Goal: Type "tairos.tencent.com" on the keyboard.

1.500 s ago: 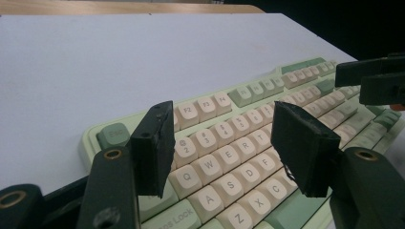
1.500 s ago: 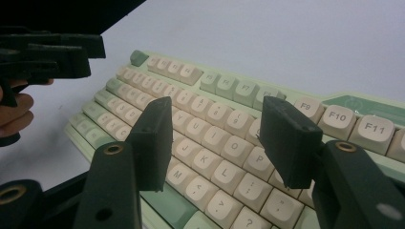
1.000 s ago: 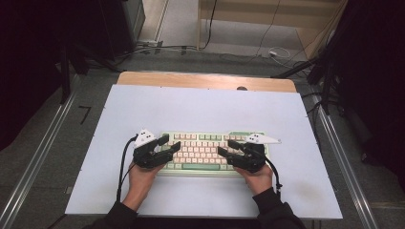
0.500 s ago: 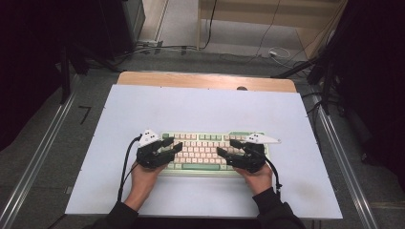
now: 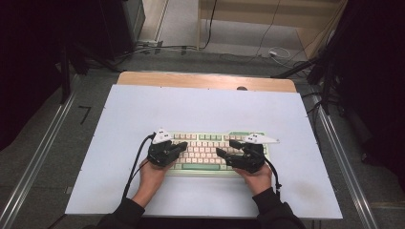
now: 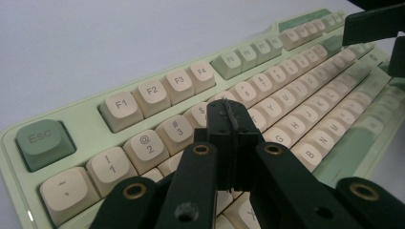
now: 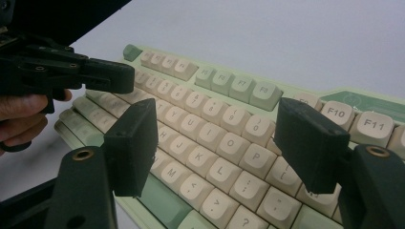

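Observation:
A pale green keyboard (image 5: 210,150) with cream keys lies on the white table top, towards the near edge. My left gripper (image 5: 183,146) hovers over the keyboard's left end. In the left gripper view my left gripper (image 6: 229,114) has its jaws pressed together above the number row, nothing between them; they have just been closing. My right gripper (image 5: 225,149) is over the keyboard's right half. In the right gripper view my right gripper (image 7: 219,138) stands open above the letter keys (image 7: 215,138), nothing between its pads; its jaws have just been opening. The left gripper (image 7: 122,78) shows there at upper left.
The white table sheet (image 5: 200,109) stretches bare beyond the keyboard to a wooden strip (image 5: 205,80) at the back. Metal rails (image 5: 38,157) run along both sides. A black cable (image 5: 135,164) trails from the left gripper toward the person's sleeve. Dark equipment stands left and right of the table.
My left hand has slid a little to the right over the keyboard's left end and its jaws have come together. The right hand has stayed where it was.

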A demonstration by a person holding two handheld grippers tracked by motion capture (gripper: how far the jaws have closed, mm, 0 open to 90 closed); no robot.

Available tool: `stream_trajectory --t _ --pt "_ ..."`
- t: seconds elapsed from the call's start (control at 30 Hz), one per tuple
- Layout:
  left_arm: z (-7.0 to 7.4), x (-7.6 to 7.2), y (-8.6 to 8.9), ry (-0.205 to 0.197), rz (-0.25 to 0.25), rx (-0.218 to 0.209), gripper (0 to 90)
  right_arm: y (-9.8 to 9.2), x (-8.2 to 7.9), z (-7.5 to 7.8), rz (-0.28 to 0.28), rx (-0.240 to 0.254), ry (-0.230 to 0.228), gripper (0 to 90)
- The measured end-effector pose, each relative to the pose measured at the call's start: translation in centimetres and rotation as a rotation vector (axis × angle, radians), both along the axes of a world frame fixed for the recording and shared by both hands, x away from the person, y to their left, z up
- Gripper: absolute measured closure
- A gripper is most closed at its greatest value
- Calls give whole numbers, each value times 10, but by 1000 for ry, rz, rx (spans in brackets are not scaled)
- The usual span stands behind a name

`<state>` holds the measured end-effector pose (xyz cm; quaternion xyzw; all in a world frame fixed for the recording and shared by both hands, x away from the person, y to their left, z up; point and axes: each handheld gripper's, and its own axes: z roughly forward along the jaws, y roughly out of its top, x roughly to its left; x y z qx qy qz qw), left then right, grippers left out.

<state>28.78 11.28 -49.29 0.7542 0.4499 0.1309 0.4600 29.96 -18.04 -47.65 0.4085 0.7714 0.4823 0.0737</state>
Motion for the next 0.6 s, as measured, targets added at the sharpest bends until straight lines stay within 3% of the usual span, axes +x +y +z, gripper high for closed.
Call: stream_trajectory --t 0.2,0.6 --pt "-1 2 -3 5 9 28 900 0 0 0 -2 -1 -1 298" --pt "-2 3 -3 17 16 37 900 1 0 -1 2 -10 -2 299"
